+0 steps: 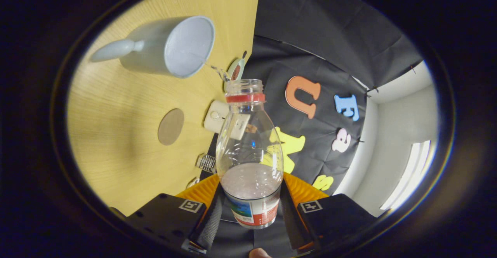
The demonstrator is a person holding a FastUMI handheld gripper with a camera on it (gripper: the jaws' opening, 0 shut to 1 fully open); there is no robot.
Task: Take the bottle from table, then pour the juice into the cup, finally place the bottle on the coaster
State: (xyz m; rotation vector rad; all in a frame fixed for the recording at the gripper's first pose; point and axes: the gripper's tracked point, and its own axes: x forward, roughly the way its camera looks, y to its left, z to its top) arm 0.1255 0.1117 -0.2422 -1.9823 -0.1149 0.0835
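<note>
I have the clear plastic bottle with the red neck ring and no cap (pixel 249 153) clamped between both fingers of the gripper (pixel 250 215), low centre of the frame, jaws pressing on its labelled lower body from either side. The whole view is rolled, so the pale wood-grain table (pixel 116 141) fills the left half like a wall; I read that as the bottle tipped over for the pour. Cloudy pale juice sits pooled at the base end, near the fingers, and a thin stream leaves the open mouth at upper centre toward the light grey cup with a rounded handle (pixel 171 46), upper left. The stream meets the cup at its near rim; whether all of it lands inside I cannot tell, the thread is too fine. Gripping low on the body keeps the neck clear and lets the mouth reach the rim.

The round brown coaster (pixel 171 126) lies bare on the table, left of centre, below the cup, well apart from the bottle, so placing is not yet done.

Hard to make out: a small white boxy thing (pixel 214 121) partly behind the bottle, a small metallic clip-like item (pixel 206 162) below it, and a roundish object (pixel 236 70) behind the mouth, mostly hidden. The juice level inside the cup is unclear.
</note>
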